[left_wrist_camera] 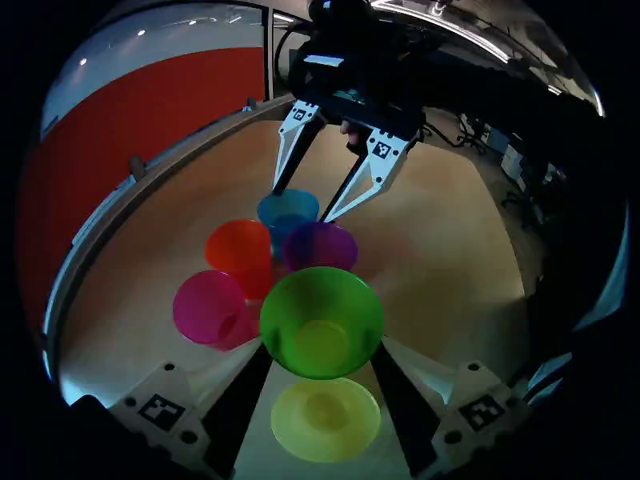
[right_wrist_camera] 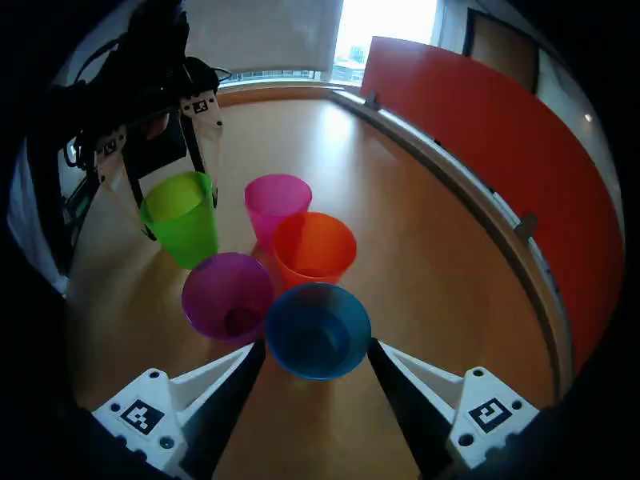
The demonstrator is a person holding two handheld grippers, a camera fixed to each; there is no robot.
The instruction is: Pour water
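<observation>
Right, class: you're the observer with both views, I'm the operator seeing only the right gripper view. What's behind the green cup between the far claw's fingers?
Observer: A yellow cup, on the far side of the green cup from you, toward the camera on the left claw.
Operator: Can you see inside the green one?
Observer: The left gripper view looks into its mouth, down to its floor. Whether water is there I cannot tell.
Operator: And my own claw from the front?
Observer: The fingers of the right claw flank the blue cup, one tip close by the rim of the purple cup in the picture.
</observation>
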